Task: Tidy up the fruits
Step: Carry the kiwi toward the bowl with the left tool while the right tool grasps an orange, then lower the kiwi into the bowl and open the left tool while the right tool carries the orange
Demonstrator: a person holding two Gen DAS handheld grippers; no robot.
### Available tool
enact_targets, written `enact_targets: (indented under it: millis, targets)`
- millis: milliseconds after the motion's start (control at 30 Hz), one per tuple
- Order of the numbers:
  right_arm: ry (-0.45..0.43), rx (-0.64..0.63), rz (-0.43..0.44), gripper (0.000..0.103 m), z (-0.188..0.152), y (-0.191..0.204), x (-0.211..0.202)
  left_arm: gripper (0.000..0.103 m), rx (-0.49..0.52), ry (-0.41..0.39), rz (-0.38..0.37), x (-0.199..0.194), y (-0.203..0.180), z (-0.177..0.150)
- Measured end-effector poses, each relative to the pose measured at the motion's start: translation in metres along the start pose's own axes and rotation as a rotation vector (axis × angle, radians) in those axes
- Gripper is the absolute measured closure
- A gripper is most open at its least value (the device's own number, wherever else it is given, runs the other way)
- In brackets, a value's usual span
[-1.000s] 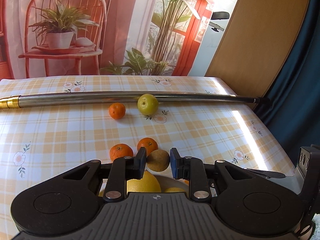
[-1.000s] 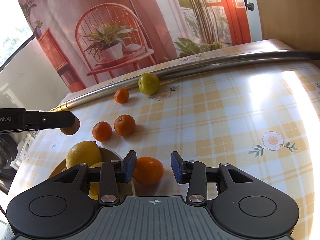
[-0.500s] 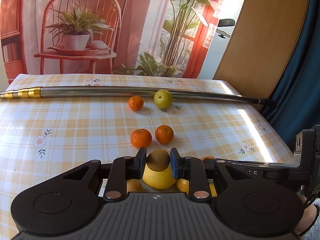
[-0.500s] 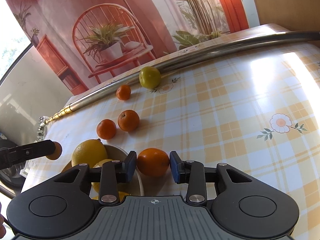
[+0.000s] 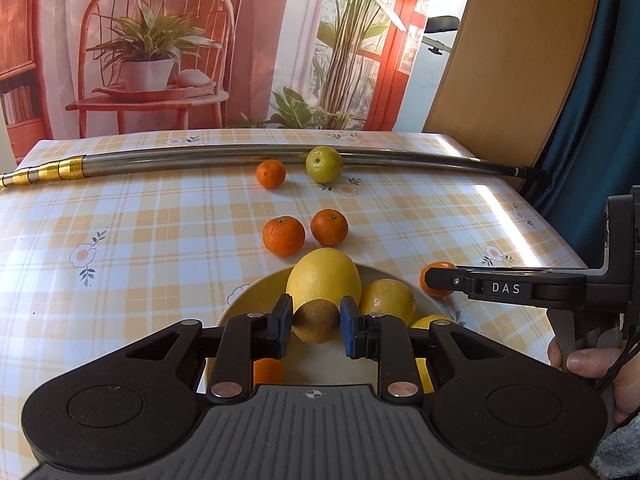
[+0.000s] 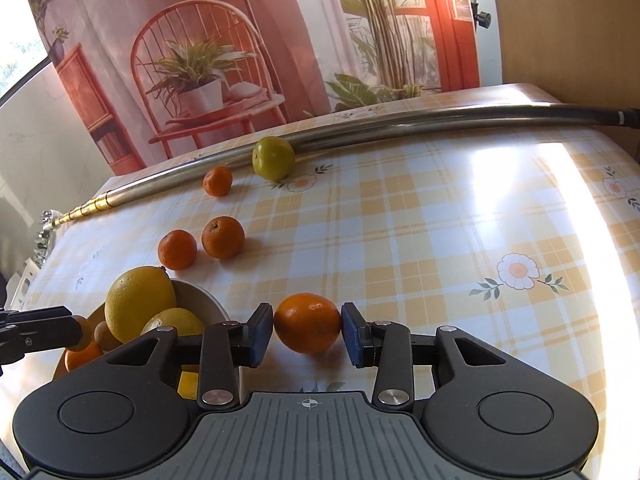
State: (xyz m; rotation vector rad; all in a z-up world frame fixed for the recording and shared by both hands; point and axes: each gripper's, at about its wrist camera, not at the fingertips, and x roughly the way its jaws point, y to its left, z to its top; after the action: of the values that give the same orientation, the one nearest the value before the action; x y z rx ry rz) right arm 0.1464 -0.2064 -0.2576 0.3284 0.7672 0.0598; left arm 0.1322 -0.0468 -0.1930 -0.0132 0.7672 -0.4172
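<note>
My left gripper (image 5: 316,320) is shut on a brown kiwi (image 5: 316,326) and holds it just over a pale bowl (image 5: 240,300). The bowl holds a large yellow citrus (image 5: 323,274), a lemon (image 5: 387,300) and more fruit partly hidden under my fingers. In the right wrist view, my right gripper (image 6: 307,324) is shut on an orange (image 6: 307,322) low over the tablecloth, just right of the bowl (image 6: 204,296). The left gripper's finger (image 6: 40,332) with the kiwi (image 6: 83,332) shows at that view's left edge.
Two tangerines (image 5: 283,236) (image 5: 329,227) lie beyond the bowl. A smaller tangerine (image 5: 271,174) and a green apple (image 5: 324,164) rest against a long metal pole (image 5: 180,156) across the far side. A person's hand (image 5: 584,360) grips the right tool; the table edge (image 5: 560,240) runs nearby.
The left gripper has carried the kiwi back over the bowl and lowered it. The right gripper's pads, earlier apart around the orange, now press on it.
</note>
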Motion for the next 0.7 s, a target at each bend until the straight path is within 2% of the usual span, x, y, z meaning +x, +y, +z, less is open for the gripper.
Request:
enact_targets:
  millis: [300,700]
  targets:
    - [-0.005,0.006,0.008,0.069,0.000,-0.001,0.000,0.076,-0.015,0.021,-0.018,-0.001,0.001,-0.006]
    - [-0.061,-0.035,0.034,0.069,0.009,0.017,-0.026,0.076,0.009,0.058,-0.041,-0.001,-0.003,-0.016]
